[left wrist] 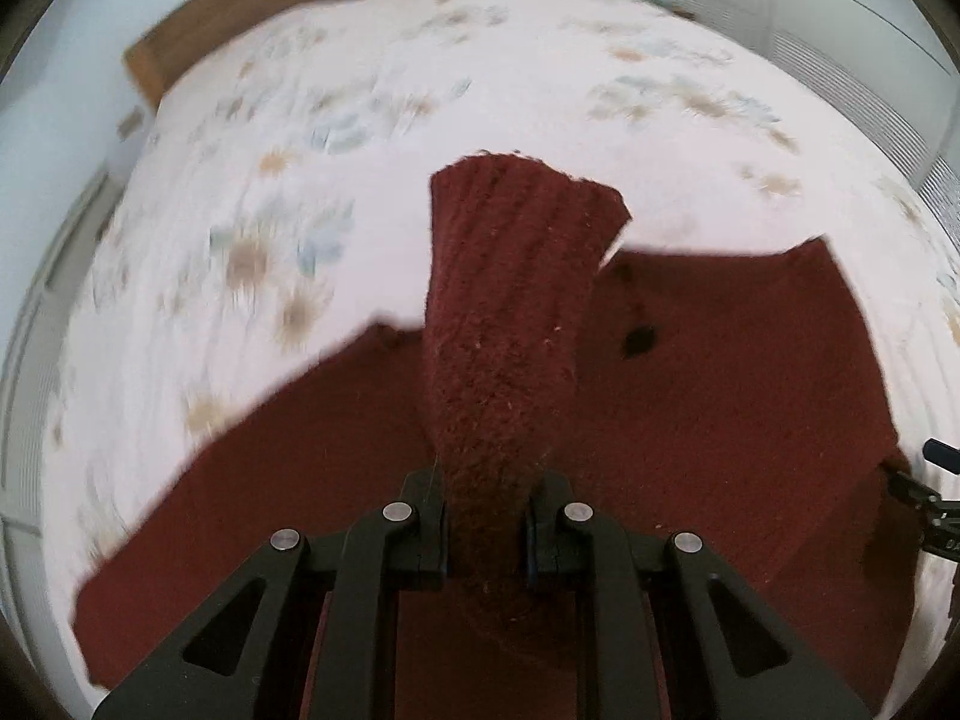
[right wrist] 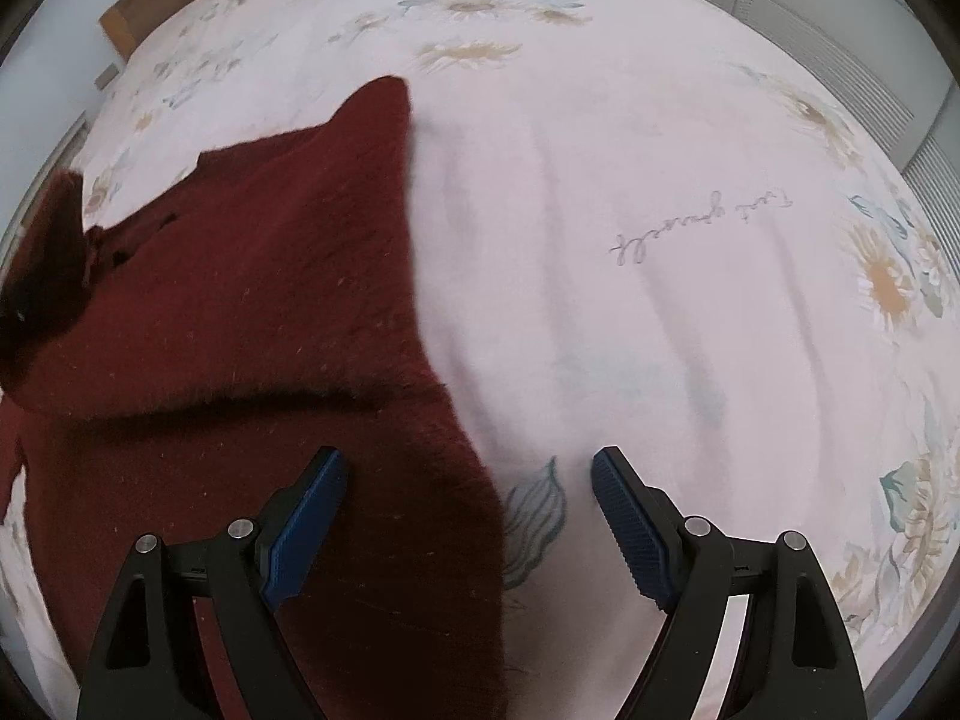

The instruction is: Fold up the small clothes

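Left tongs (left wrist: 486, 531) pinch the sweater sleeve (left wrist: 510, 300), stretched lengthwise away; right tongs (right wrist: 468, 516) wide.

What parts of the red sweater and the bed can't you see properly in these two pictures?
- Red sweater: its bottom is cut off at the lower edge of both views, behind the claw arms.
- Sleeve in the left claw: the pinched spot is hidden between the fingers, left wrist view.
- Bedspread: its flowers are blurred, left wrist view.
- Handwritten words: too small and upside down to read, right wrist view.
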Action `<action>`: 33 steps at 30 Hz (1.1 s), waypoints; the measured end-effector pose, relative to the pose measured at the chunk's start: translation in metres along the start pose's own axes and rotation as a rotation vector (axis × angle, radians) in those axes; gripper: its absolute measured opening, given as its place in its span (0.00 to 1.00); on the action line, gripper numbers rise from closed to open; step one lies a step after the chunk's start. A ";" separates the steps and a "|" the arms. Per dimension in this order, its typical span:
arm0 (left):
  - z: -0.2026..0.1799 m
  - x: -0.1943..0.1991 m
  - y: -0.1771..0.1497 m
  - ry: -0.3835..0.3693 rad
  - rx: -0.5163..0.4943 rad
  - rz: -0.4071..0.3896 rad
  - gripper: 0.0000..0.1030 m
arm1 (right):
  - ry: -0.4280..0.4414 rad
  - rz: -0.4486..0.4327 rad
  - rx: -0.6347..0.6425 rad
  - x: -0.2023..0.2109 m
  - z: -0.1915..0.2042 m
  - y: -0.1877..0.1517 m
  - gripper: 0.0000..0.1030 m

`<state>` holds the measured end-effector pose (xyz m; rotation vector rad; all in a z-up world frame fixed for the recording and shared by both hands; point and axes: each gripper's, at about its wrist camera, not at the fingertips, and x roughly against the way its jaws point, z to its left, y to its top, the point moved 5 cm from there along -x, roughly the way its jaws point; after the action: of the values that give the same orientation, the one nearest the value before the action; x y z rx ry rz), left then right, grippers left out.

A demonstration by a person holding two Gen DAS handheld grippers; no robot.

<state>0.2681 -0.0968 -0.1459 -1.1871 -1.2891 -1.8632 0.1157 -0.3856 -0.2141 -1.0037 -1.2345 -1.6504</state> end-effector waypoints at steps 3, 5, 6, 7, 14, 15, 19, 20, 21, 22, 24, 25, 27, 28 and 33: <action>0.004 -0.020 -0.015 -0.006 0.056 0.054 0.18 | -0.007 0.014 0.019 -0.003 0.005 -0.001 0.82; 0.011 -0.025 -0.028 -0.021 0.097 0.082 0.21 | -0.010 0.018 0.025 -0.004 0.006 -0.001 0.82; 0.016 -0.026 -0.034 -0.036 0.127 0.104 0.25 | -0.012 0.019 0.027 -0.003 0.006 -0.001 0.82; 0.020 -0.029 -0.039 -0.042 0.155 0.122 0.28 | -0.013 0.020 0.028 -0.003 0.006 -0.001 0.82; 0.060 -0.024 -0.066 -0.058 0.318 0.147 0.64 | -0.021 0.025 0.038 -0.004 0.007 0.001 0.82; 0.068 -0.024 -0.073 -0.058 0.339 0.164 0.67 | -0.021 0.026 0.040 -0.004 0.008 0.002 0.82; 0.094 -0.019 -0.091 -0.036 0.381 0.179 0.76 | -0.026 0.030 0.053 -0.003 0.010 0.001 0.82; 0.100 -0.017 -0.095 -0.031 0.389 0.181 0.77 | -0.027 0.028 0.055 -0.001 0.010 0.002 0.82; 0.105 -0.015 -0.097 -0.029 0.395 0.182 0.81 | -0.023 0.025 0.055 0.001 0.010 0.003 0.82; 0.109 -0.012 -0.100 -0.029 0.402 0.183 0.83 | -0.014 0.020 0.054 0.004 0.010 0.005 0.82; 0.120 -0.002 -0.103 -0.022 0.410 0.163 0.92 | 0.001 0.005 0.051 0.008 0.009 0.012 0.82; 0.123 0.003 -0.103 -0.016 0.411 0.150 0.93 | 0.001 -0.004 0.048 0.011 0.008 0.018 0.82; 0.125 0.015 -0.100 -0.008 0.403 0.123 0.93 | -0.002 -0.018 0.047 0.014 0.008 0.032 0.82; 0.125 0.018 -0.099 -0.008 0.398 0.113 0.94 | -0.003 -0.023 0.050 0.015 0.009 0.039 0.82; 0.116 0.033 -0.086 -0.007 0.358 0.038 0.99 | 0.025 -0.025 0.075 0.001 0.021 0.084 0.82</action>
<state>0.2218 0.0430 -0.1359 -1.0181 -1.5154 -1.5199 0.1960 -0.3804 -0.1829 -0.9223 -1.2875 -1.6185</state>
